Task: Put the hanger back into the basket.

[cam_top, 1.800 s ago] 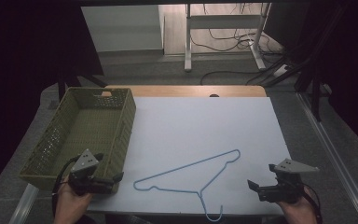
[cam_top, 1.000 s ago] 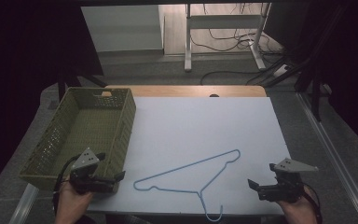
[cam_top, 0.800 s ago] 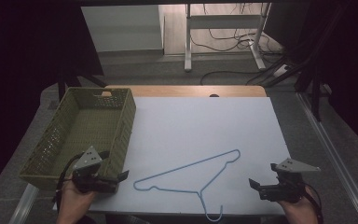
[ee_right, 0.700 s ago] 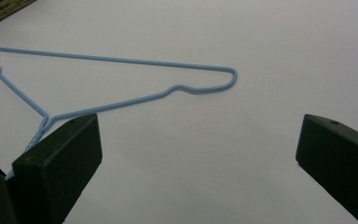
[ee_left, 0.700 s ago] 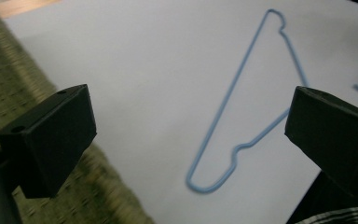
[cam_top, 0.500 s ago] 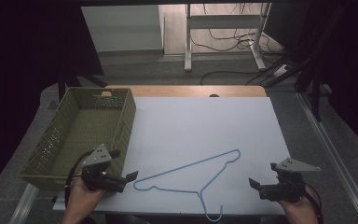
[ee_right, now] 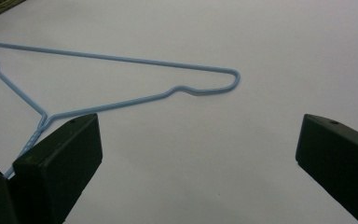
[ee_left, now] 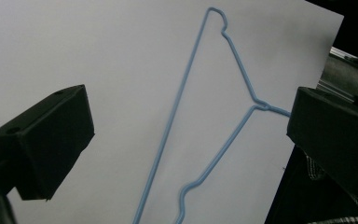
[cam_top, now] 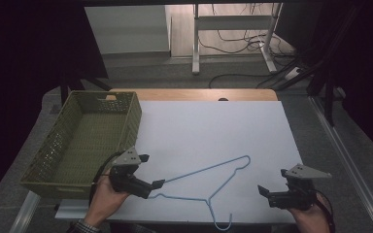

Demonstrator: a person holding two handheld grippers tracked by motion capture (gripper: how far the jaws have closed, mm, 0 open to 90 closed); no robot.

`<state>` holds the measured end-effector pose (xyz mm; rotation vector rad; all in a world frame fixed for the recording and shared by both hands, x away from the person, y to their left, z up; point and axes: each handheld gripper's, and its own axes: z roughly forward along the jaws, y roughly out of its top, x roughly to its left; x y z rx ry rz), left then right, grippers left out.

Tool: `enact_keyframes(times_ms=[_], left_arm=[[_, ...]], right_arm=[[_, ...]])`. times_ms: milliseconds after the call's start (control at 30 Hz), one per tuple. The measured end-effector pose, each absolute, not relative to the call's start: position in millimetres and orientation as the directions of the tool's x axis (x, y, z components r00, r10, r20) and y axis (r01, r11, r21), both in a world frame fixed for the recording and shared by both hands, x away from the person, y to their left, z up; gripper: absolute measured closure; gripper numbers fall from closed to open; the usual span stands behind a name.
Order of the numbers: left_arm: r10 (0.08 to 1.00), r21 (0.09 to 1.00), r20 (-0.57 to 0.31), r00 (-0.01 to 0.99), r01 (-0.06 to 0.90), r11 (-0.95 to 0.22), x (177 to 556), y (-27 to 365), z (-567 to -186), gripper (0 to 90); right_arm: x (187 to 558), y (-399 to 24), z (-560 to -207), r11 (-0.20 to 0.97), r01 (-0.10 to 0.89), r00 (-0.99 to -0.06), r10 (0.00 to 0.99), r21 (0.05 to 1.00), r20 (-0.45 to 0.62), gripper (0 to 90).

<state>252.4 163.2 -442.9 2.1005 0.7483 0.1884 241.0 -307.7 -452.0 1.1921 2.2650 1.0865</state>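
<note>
A light blue wire hanger (cam_top: pixel 204 169) lies flat on the white table top, its hook toward the front edge. My left gripper (cam_top: pixel 150 171) is open at the hanger's left end, one jaw tip close beside the wire. In the left gripper view the hanger (ee_left: pixel 168 140) runs up between the spread jaws of the left gripper (ee_left: pixel 191 112). My right gripper (cam_top: pixel 272 181) stands open near the front right corner, apart from the hanger. In the right gripper view the hanger (ee_right: pixel 121 58) lies well ahead of the right gripper (ee_right: pixel 200 137).
A green woven basket (cam_top: pixel 132 116) stands at the table's left side, just behind my left hand; nothing shows inside it. The white sheet (cam_top: pixel 209 126) covers the table up to a wooden back edge (cam_top: pixel 194 94). Cables and a white frame stand on the floor beyond.
My left gripper has moved right, from the basket's front corner to the hanger's left end. The right gripper has barely shifted. The hanger has not moved.
</note>
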Motion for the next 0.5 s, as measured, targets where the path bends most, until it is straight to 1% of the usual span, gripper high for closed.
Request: enact_keyframes(times_ms=[133, 267, 400, 433, 500], left_arm=[[0.531, 0.763, -0.171, 0.83, 0.452, -0.461, 261, 149, -449, 0.1], [0.505, 0.741, -0.152, 0.85, 0.436, -0.51, 267, 133, -457, 2.4], [0.472, 0.725, -0.13, 0.872, 0.409, -0.555, 268, 121, -462, 9.6], [0.453, 0.712, -0.105, 0.885, 0.385, -0.587, 268, 114, -465, 11.2], [0.418, 0.697, -0.089, 0.904, 0.356, -0.622, 270, 106, -467, 16.7]], right_arm=[[241, -307, -452, 0.351, 0.538, -0.58, 0.814, 0.766, 0.035, 0.4], [242, -307, -453, 0.356, 0.54, -0.583, 0.812, 0.763, 0.034, 0.5], [242, -305, -454, 0.362, 0.539, -0.588, 0.808, 0.76, 0.032, 0.6], [242, -305, -455, 0.364, 0.539, -0.588, 0.808, 0.759, 0.031, 0.6], [242, -304, -455, 0.368, 0.539, -0.592, 0.806, 0.758, 0.03, 0.7]])
